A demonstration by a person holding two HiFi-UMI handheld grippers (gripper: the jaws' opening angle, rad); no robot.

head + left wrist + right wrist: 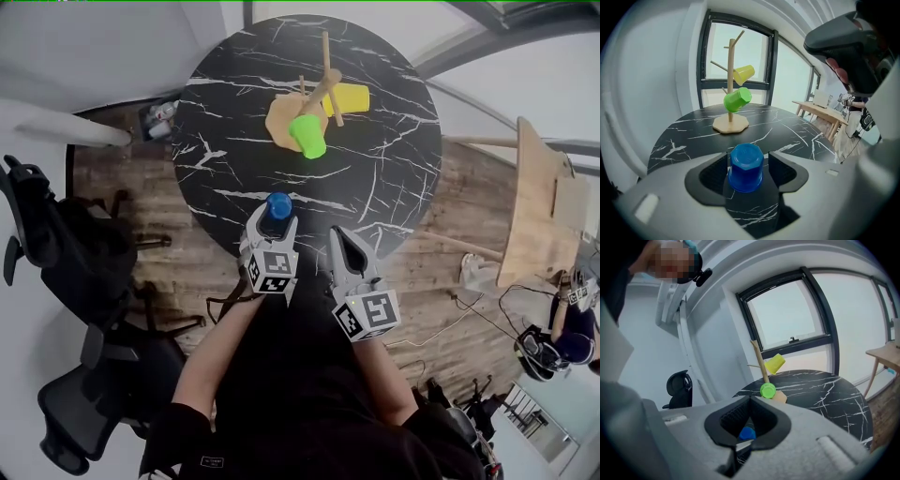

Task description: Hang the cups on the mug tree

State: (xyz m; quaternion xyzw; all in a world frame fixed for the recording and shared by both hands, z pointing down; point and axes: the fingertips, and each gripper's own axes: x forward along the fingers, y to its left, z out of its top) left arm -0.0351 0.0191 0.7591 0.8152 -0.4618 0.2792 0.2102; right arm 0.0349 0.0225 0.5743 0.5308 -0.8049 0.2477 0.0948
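Observation:
A blue cup [278, 205] stands upside down on the black marble table [375, 187] near its front edge. My left gripper [274, 216] is open around it, and the pads stand just off the cup's sides. In the left gripper view the blue cup [746, 167] sits between the jaws of the left gripper [747, 161]. The wooden mug tree [323, 84] stands at the far side and bears a green cup [307, 136] and a yellow cup [349, 98]. My right gripper [339, 232] is shut and empty, to the right of the blue cup.
Black office chairs [56, 244] stand on the wooden floor at the left. A light wooden table [534, 206] is at the right, with a person [562, 337] near it. A small object [159, 120] lies by the round table's left edge.

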